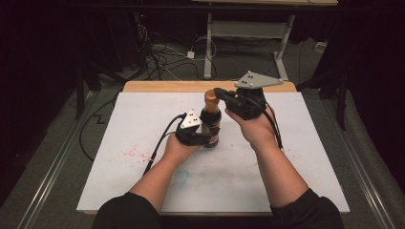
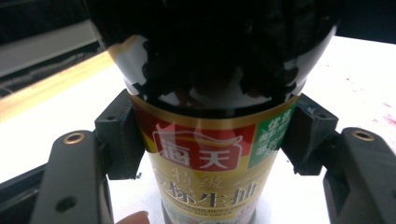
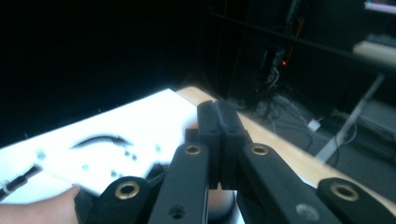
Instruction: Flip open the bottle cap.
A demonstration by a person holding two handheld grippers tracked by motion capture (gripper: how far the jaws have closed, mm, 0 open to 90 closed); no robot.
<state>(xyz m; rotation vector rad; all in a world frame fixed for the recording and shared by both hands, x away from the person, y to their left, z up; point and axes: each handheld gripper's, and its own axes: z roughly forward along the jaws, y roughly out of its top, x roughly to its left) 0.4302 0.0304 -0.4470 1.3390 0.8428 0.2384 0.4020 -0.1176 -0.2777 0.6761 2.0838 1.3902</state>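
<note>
Dark sauce bottle stands upright near the middle of the white table, slightly toward the far edge. Left gripper clamps the bottle's labelled body from the left, pads pressing both sides of the label. Brown cap on top. Right gripper sits higher, at cap level, just right of the cap, jaws pressed together with nothing visible between them; contact with the cap can't be told. Red specks on the table's left, well apart from the bottle.
</note>
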